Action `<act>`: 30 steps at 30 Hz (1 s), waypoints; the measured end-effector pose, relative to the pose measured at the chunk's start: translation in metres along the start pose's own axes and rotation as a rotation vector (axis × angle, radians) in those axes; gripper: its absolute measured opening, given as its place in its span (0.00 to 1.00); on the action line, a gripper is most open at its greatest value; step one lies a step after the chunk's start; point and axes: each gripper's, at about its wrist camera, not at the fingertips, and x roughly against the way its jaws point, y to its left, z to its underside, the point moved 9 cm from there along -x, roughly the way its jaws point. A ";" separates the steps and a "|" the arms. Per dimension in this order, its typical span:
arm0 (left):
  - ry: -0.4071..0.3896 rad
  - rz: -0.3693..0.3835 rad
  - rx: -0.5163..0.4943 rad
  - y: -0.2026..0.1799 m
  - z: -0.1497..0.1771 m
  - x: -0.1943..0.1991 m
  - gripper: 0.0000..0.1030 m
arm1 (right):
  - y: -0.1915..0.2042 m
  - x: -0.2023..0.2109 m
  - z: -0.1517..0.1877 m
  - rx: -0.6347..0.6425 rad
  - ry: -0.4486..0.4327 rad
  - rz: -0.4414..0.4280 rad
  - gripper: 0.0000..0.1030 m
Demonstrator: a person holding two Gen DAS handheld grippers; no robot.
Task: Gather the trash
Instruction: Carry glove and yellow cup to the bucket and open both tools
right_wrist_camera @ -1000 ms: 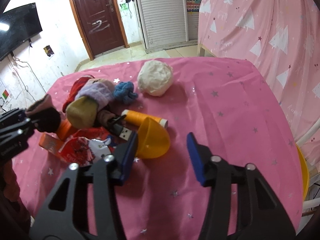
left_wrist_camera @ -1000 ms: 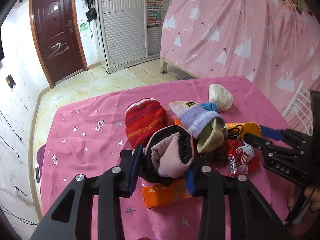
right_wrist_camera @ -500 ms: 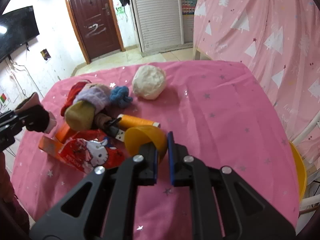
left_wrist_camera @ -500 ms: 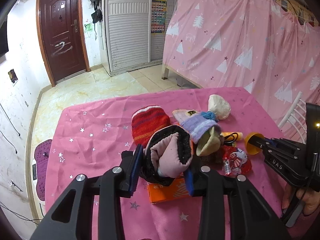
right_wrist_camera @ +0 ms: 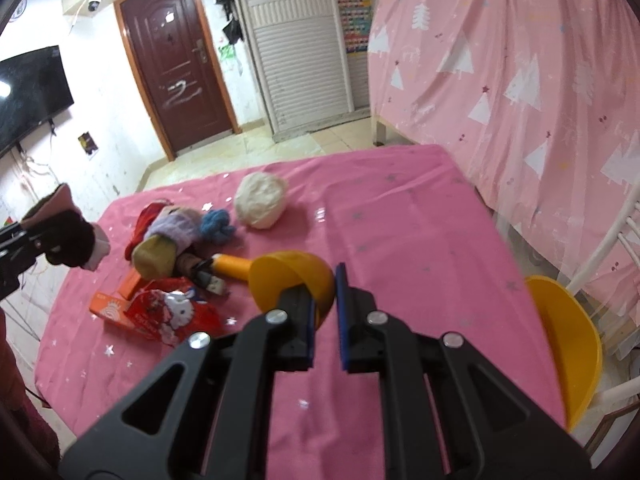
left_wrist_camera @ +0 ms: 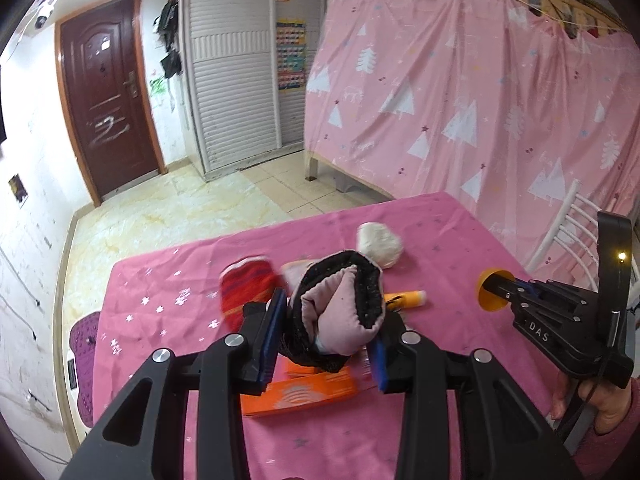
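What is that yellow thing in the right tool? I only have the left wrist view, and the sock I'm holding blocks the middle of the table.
Observer: The right wrist view shows a hollow yellow cup, with the right tool shut on its rim.
Operator: What is hidden behind the sock?
Observer: A red cartoon-cat wrapper lies on the table, partly over an orange box.
Operator: Anything else near it?
Observer: A black cable plug lies right beside the end of the orange tube.
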 end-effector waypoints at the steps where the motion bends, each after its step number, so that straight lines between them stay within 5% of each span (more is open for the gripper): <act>1: -0.002 0.005 -0.008 -0.006 -0.002 0.000 0.30 | -0.006 0.004 0.000 -0.009 -0.007 0.004 0.08; 17: 0.009 0.118 -0.143 -0.131 -0.020 -0.008 0.30 | -0.123 0.058 0.016 -0.179 -0.097 0.107 0.08; 30: 0.078 0.307 -0.216 -0.252 -0.019 -0.024 0.30 | -0.221 0.074 0.049 -0.316 -0.099 0.222 0.08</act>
